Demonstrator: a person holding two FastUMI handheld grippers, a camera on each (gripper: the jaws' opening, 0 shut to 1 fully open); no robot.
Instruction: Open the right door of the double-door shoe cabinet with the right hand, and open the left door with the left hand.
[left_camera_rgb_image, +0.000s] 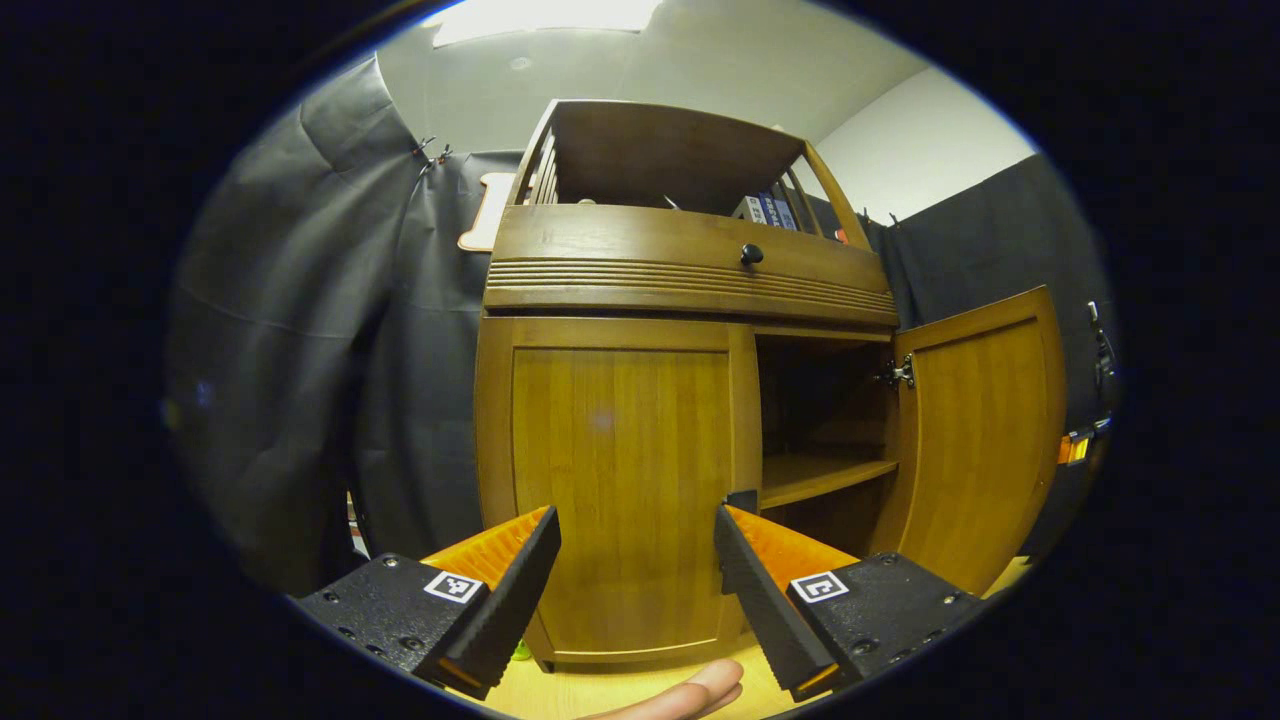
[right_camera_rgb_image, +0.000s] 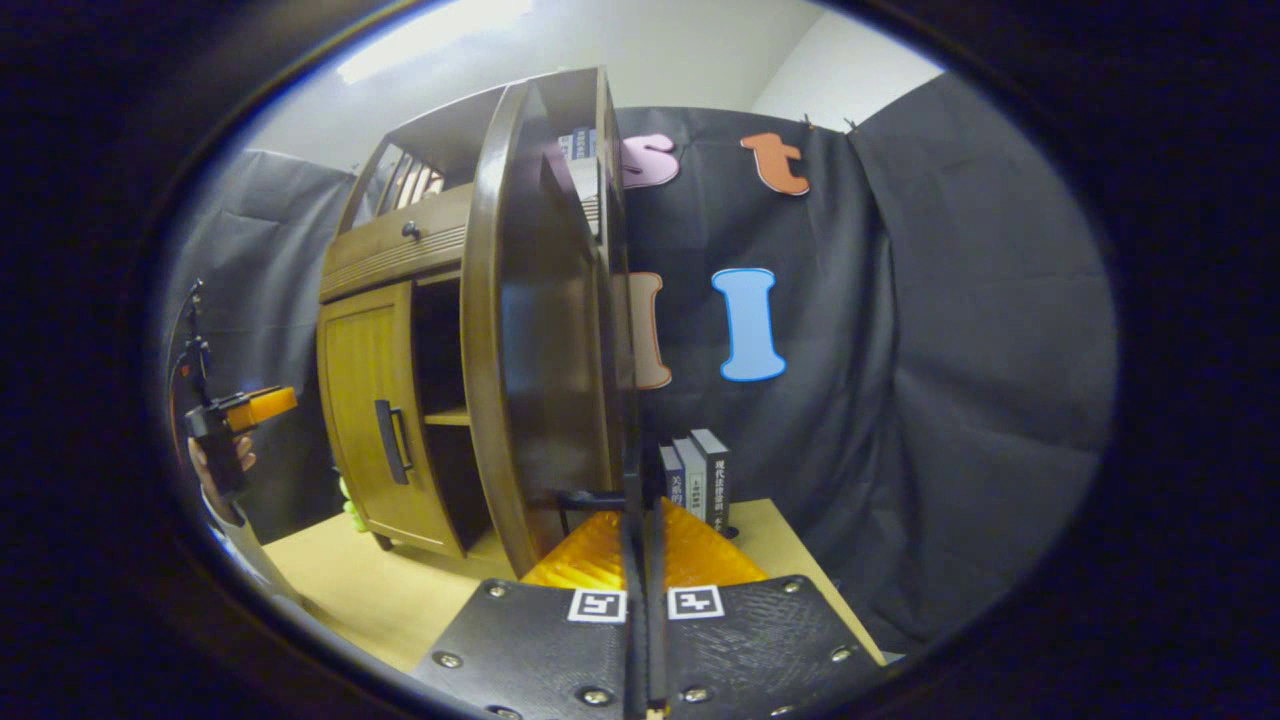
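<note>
Already the right door (left_camera_rgb_image: 975, 440) stands swung wide, the right gripper (right_camera_rgb_image: 640, 520) clamped on its edge. Its stiff wooden twin, the left door (left_camera_rgb_image: 620, 480), stays closed; the left gripper (left_camera_rgb_image: 637, 545) gapes before it, and the handle (right_camera_rgb_image: 390, 440) looks the surest hold.

Shoe cabinet (left_camera_rgb_image: 620, 440) warm brown woodgrain; drawer knob (left_camera_rgb_image: 751, 254) black; books (right_camera_rgb_image: 695, 480) perhaps grey.

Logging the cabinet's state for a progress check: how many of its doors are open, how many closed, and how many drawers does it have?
Open doors: 1, the right door
Closed doors: 1, the left door
Drawers: 1, the drawer with a knob
Total: 3 fronts
</note>
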